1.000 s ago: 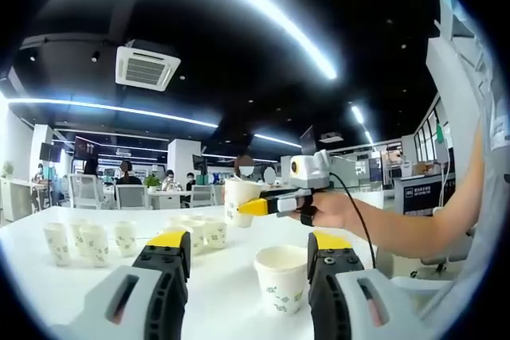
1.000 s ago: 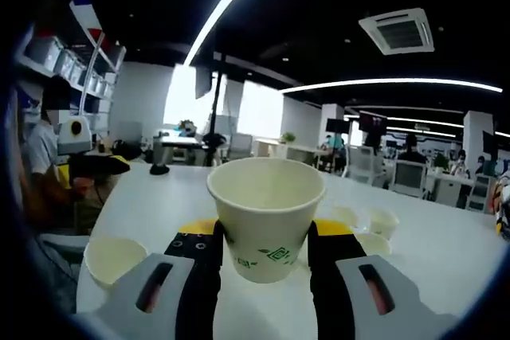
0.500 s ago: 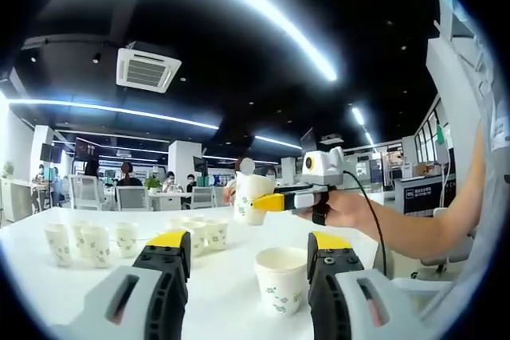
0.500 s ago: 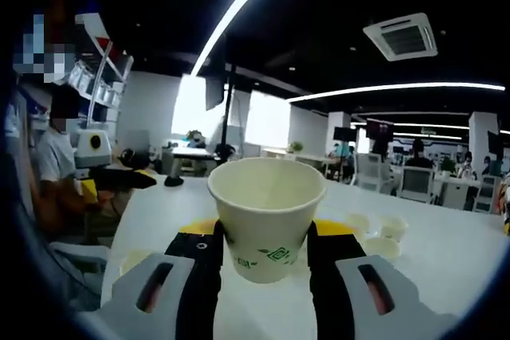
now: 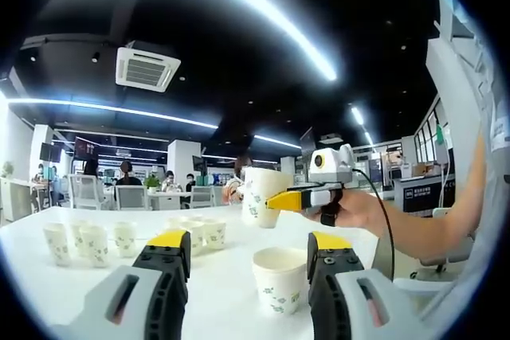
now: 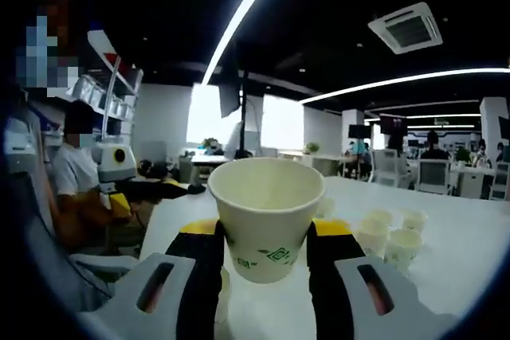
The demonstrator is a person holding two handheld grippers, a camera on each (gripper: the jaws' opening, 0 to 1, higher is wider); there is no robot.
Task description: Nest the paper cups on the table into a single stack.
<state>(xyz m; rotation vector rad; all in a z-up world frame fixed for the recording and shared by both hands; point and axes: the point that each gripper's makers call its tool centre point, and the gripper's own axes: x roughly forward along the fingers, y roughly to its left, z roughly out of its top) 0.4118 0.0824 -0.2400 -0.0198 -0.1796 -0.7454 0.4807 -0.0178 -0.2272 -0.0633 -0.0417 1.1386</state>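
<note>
Movement over the last second is confined to the right gripper (image 6: 261,246) and the paper cup (image 6: 266,214) clamped upright between its jaws. In the left gripper view that carried cup (image 5: 261,195) is now seen higher and further right than a second ago, raised clear of the white table (image 5: 231,296) and brought above and slightly behind the lone cup (image 5: 280,278) standing close in front. The left gripper (image 5: 249,267) is held low over the table with its jaws spread wide and nothing between them; the lone cup stands between the jaw tips, untouched. A cluster of loose cups (image 5: 89,241) is left standing well to the side, with more near the middle (image 5: 201,232). In the right gripper view the same loose cups (image 6: 392,236) are seen beyond the held one. The lift is judged as the carry phase: the held cup appears to be lined up for lowering into the lone cup, with no nesting yet achieved.
</note>
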